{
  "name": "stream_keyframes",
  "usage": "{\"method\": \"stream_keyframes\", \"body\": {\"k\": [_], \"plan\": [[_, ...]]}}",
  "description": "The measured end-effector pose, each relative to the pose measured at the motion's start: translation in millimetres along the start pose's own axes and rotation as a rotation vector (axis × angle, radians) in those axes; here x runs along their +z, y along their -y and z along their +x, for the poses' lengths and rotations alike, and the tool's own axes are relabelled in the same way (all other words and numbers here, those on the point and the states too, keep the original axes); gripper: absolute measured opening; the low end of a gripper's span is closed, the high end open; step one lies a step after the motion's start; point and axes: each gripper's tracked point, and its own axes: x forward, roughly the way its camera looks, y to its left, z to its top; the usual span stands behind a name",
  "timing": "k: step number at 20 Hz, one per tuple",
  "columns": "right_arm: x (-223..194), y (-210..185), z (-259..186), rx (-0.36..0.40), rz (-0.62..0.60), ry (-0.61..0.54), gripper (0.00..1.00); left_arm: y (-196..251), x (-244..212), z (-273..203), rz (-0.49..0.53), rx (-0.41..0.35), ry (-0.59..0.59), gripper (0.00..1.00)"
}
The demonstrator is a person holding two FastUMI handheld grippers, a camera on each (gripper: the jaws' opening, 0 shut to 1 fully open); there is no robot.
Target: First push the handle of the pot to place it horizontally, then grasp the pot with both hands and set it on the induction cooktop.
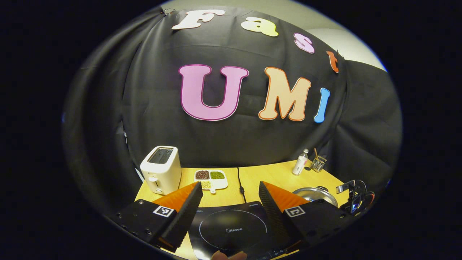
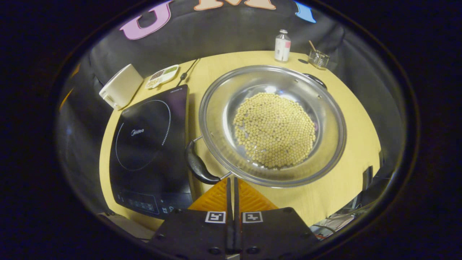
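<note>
A wide steel pot point(image 2: 220, 108) holding yellow soybeans point(image 2: 274, 130) sits on the wooden table, right of the black induction cooktop point(image 2: 148, 144). One black handle point(image 2: 196, 164) points toward the near left, over the cooktop's edge; the other handle point(image 2: 316, 79) is at the far right. My right gripper point(image 2: 232, 179) is shut with nothing in it, its tips just right of the near handle's end; contact is unclear. In the left gripper view my left gripper point(image 1: 231, 198) stands open above the cooktop point(image 1: 231, 227), with the pot point(image 1: 316, 195) to its right and the right gripper point(image 1: 355, 199) beyond it.
A white toaster point(image 1: 161, 169) and a white tray of beans point(image 1: 211, 178) stand at the back left. A small bottle point(image 1: 300, 161) and a glass holder point(image 1: 318, 163) are at the back right. The cooktop's cord point(image 1: 240, 180) runs back across the table.
</note>
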Motion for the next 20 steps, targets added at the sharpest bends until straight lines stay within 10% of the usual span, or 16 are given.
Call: {"method": "stream_keyframes", "body": {"k": [20], "plan": [[52, -59, 11, 0.193, 0.226, 0.045, 0.03, -3, -3, 0, -0.007, 0.019, -0.001, 0.95]]}}
